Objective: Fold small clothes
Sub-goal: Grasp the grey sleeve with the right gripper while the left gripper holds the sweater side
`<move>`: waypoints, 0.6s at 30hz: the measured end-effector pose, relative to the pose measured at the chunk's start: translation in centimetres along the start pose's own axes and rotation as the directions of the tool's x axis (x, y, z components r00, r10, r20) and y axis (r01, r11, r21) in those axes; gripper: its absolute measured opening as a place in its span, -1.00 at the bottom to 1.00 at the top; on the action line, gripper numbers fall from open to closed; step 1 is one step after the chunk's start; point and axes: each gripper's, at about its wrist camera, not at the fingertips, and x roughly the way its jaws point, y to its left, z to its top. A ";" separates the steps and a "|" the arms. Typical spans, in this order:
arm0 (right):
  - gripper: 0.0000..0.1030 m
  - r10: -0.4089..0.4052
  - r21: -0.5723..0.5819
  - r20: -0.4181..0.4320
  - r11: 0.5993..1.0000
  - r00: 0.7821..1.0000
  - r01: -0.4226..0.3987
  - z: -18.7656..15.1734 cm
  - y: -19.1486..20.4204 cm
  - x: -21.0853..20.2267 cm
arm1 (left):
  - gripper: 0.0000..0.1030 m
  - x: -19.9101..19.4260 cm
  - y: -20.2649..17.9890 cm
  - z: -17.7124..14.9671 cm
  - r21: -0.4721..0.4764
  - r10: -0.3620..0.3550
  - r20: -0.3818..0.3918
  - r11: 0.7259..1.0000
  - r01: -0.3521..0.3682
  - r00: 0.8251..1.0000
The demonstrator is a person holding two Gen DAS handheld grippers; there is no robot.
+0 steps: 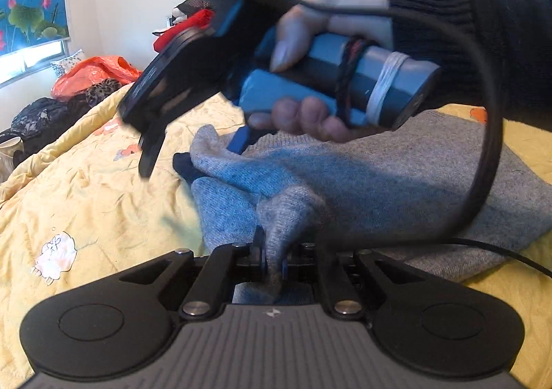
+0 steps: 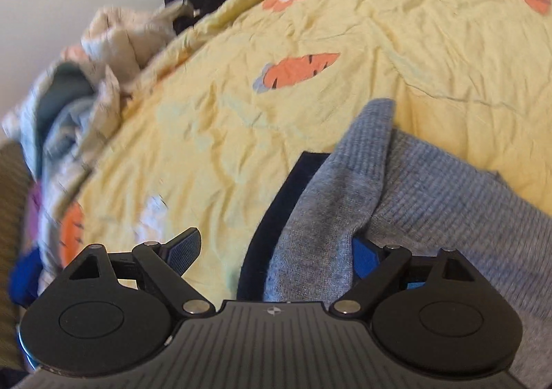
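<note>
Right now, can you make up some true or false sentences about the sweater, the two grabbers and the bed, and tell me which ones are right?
1. The left gripper is pinching a bit of the grey sweater. True.
2. The right gripper is shut tight on the sweater. False: its jaws stand wide open, with sweater cloth lying between them.
3. The blanket under the sweater is yellow with orange carrots on it. True.
4. The sweater is bright red. False: it is grey, with a dark blue edge showing.
5. The hand holding the right gripper wears a dark sleeve. True.
</note>
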 end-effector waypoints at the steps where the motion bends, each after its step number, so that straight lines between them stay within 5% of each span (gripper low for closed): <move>1: 0.74 -0.026 -0.035 -0.004 0.999 1.000 0.026 -0.1 0.6 0.3 | -0.85 0.0 -0.1 0.0 0.002 0.000 0.002 1.000 0.000 1.000; 2: 0.65 -0.054 -0.070 0.000 0.996 0.999 0.054 -0.3 1.2 0.5 | -0.85 0.1 0.0 0.0 0.004 0.001 0.002 1.000 -0.001 1.000; 5: -0.22 -0.200 -0.226 0.038 0.953 0.979 0.203 -0.9 2.9 1.1 | -0.85 0.0 -0.2 0.0 0.011 0.006 0.001 1.000 -0.006 1.000; 6: -0.33 -0.216 -0.254 0.044 0.942 0.975 0.220 -1.1 2.8 0.9 | -0.85 0.0 -0.3 0.1 0.012 0.006 -0.001 1.000 -0.006 1.000; 13: -0.52 -0.080 -0.196 0.116 0.975 0.990 0.102 -2.6 -0.8 -4.0 | -0.85 -1.3 -3.0 2.7 0.052 -0.084 0.045 0.995 0.082 0.995; 18: -0.53 -0.090 -0.137 0.221 0.983 0.971 0.122 -5.6 -5.1 -12.9 | -0.85 -1.9 -9.1 5.2 0.135 -0.276 0.098 0.956 0.262 0.956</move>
